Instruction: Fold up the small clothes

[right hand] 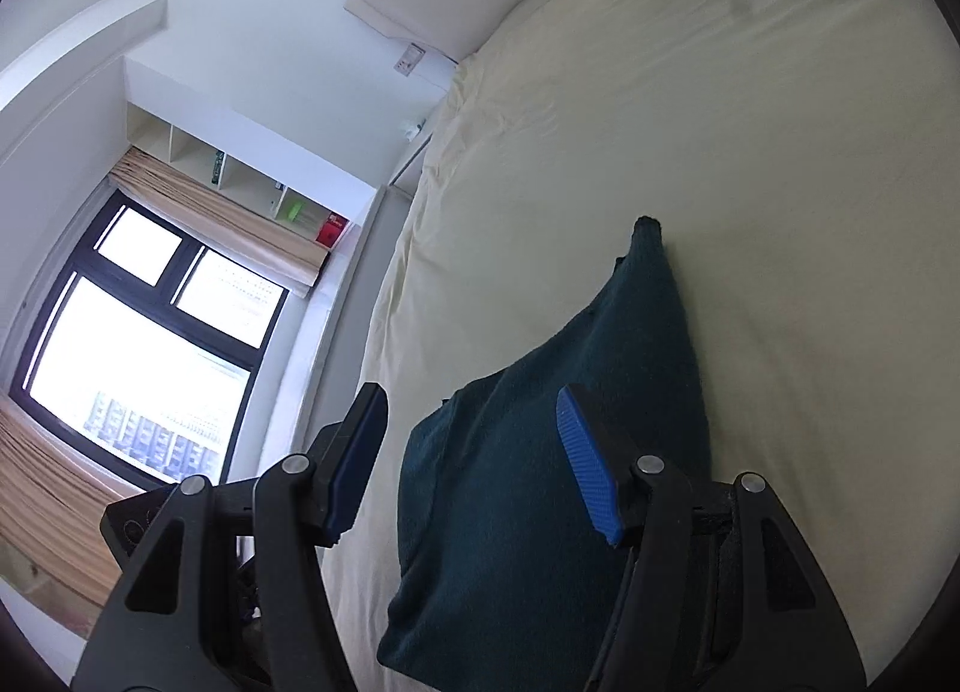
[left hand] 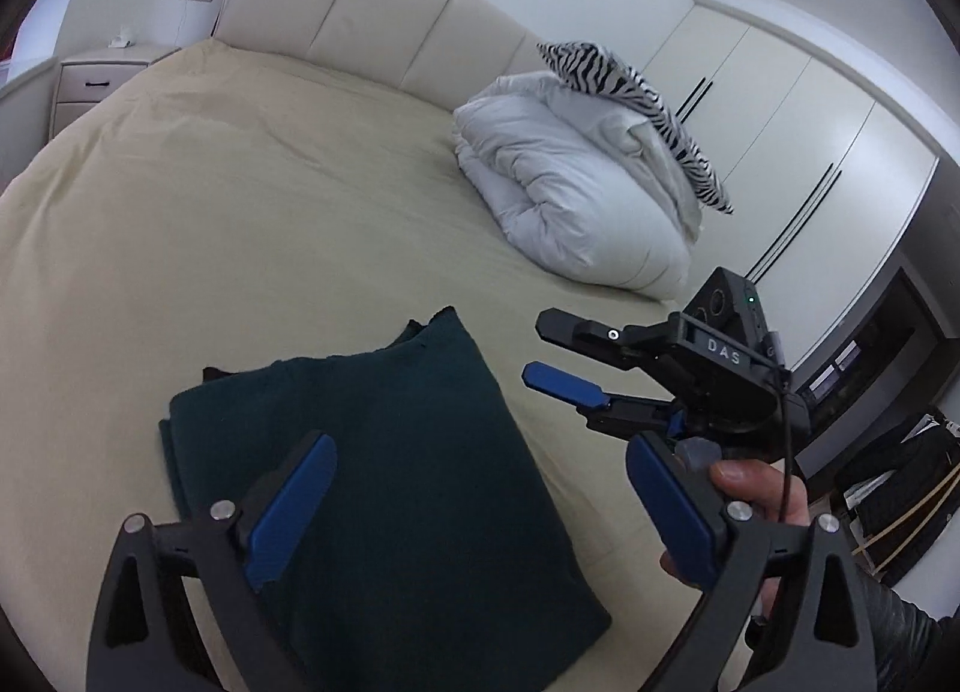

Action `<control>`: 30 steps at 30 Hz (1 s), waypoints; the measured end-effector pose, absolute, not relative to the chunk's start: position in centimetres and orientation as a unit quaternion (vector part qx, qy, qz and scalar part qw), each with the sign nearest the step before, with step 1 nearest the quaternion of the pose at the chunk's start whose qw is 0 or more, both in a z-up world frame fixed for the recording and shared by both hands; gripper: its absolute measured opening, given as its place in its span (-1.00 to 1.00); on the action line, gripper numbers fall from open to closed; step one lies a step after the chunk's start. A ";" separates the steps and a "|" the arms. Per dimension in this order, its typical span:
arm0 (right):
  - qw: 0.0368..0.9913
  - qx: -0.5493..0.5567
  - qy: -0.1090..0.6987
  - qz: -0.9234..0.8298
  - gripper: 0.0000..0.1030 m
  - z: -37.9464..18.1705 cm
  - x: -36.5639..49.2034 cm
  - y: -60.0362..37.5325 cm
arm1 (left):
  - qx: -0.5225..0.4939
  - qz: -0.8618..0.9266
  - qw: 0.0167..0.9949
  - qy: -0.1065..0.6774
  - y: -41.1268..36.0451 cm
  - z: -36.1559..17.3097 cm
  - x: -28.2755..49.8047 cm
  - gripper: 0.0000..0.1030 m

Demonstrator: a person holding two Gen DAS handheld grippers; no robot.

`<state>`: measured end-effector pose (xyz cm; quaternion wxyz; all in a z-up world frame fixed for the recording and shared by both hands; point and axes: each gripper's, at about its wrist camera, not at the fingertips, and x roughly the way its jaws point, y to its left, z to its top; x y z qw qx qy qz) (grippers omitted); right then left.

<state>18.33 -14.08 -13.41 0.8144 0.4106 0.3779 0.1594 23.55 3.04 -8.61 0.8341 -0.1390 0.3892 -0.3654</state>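
Note:
A dark green garment (left hand: 384, 464) lies folded into a thick rectangle on the beige bed sheet (left hand: 240, 212). My left gripper (left hand: 480, 506) hovers over its near part, jaws wide apart, with nothing pressed between the blue pads (left hand: 294, 506). My right gripper (left hand: 534, 353), held by a hand (left hand: 750, 488), hangs just past the garment's right edge, with its fingers apart and nothing between them. In the right wrist view the right gripper (right hand: 474, 458) is open above the garment (right hand: 540, 380), which tapers to a point further up the bed.
A bunched white duvet (left hand: 570, 182) with a zebra-print pillow (left hand: 636, 98) on top lies at the bed's far right, by the padded headboard (left hand: 372, 14). A nightstand (left hand: 96, 80) is far left and wardrobe doors (left hand: 798, 140) are on the right. A window (right hand: 138, 332) is beyond the bed's left edge.

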 end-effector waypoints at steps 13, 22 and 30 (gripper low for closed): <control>0.775 0.450 0.421 0.137 0.09 -23.1 24.9 -17.6 | -0.122 -0.312 0.836 0.435 4.0 -15.5 27.3 0.77; 0.784 0.446 0.370 0.223 0.14 -18.7 16.0 -19.7 | -0.154 -0.336 0.830 0.419 5.9 -12.2 19.3 0.79; 0.749 0.386 0.460 0.280 0.10 -21.9 12.7 -11.7 | -0.164 -0.329 0.816 0.447 6.9 -15.4 16.8 0.66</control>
